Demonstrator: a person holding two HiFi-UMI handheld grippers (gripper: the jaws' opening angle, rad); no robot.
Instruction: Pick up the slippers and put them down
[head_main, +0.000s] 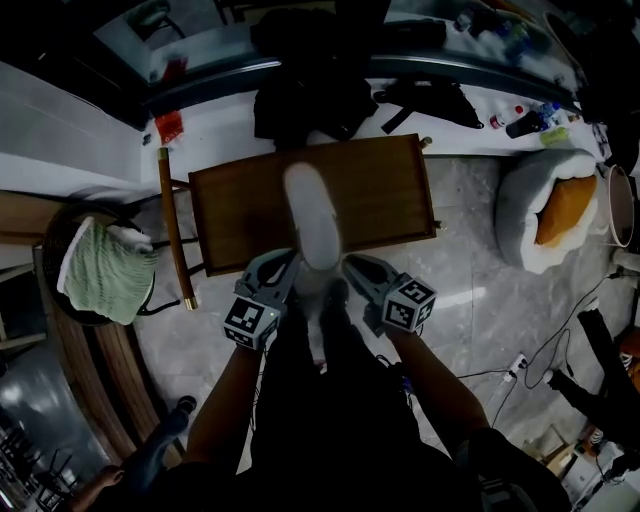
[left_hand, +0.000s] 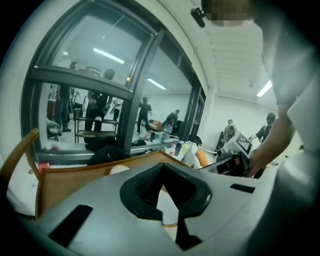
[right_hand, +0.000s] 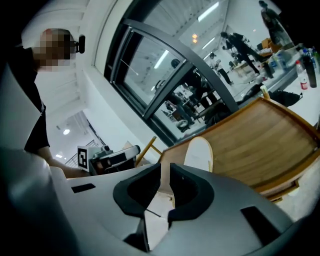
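Over the table (head_main: 230, 210), left claw (head_main: 292, 268) and right claw (head_main: 347, 268) clamp the white slipper (head_main: 312, 215).

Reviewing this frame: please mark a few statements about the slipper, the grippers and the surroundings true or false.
1. Both grippers are shut on one white slipper. True: the left gripper and right gripper pinch the slipper from either side.
2. The slipper lies untouched on the floor tiles. False: it is held over the wooden table.
3. A green cloth lies on the round stool at the head view's left. True: the green cloth rests on the stool.
4. The white cushion at the right holds a blue pillow. False: the pillow in the white cushion is orange.
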